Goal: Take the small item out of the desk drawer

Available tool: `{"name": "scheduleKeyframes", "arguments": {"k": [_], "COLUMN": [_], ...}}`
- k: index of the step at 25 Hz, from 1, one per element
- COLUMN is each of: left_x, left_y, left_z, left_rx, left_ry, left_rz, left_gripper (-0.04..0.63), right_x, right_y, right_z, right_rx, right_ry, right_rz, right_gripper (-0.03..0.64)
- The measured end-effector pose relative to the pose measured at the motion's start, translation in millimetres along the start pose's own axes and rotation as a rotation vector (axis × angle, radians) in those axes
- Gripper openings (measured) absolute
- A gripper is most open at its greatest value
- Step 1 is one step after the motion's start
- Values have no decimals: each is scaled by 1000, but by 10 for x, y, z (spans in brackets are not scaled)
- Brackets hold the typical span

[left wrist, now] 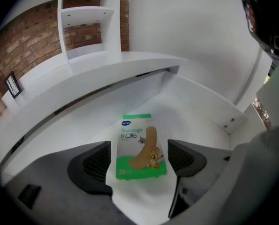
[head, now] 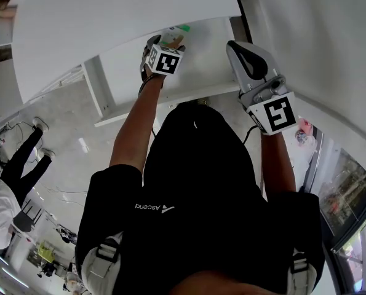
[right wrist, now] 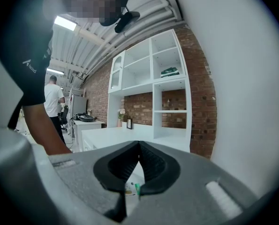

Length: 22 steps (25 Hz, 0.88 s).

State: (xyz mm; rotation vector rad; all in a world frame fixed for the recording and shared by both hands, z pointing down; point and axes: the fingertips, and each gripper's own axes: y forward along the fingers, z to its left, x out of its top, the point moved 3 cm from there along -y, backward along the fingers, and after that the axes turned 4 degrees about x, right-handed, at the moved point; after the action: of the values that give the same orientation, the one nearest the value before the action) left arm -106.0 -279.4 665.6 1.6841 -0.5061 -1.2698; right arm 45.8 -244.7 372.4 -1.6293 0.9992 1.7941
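White drawer (left wrist: 195, 107) pulled open beneath table (left wrist: 106, 65). Holds bandage packet (left wrist: 140, 146) flat on its bottom, framed by left gripper (left wrist: 139, 159), spread wide, untouching, likely lined up for pinch. Right gripper (right wrist: 138, 146) closed, empty, parked aside, clear of reach.

Bandage pack (head: 175, 37) half hidden behind left tool (head: 167, 48) from above, mere sliver beneath right tool (right wrist: 139, 145), small print unreadable

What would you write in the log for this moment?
left gripper: open around green-and-white bandage packet, not gripping | packet: flat in white drawer | right gripper: shut, empty
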Motion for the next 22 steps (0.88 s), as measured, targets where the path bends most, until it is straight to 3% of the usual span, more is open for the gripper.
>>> {"name": "scheduleKeyframes", "arguments": {"k": [11,22], "left_x": [-122,-116], "left_y": [193,120], "left_z": [91,19], "left_rx": [-24,-41], "left_ry": [-17,-25], "left_rz": [61,51], "left_gripper": [372,344], "right_x": [-118,-164], "right_y": [-21,-96], "right_z": [-32,-27], "right_rx": [-36,-46], "right_ry": [35,44], "right_rz": [31,31], "right_gripper": [2,2]}}
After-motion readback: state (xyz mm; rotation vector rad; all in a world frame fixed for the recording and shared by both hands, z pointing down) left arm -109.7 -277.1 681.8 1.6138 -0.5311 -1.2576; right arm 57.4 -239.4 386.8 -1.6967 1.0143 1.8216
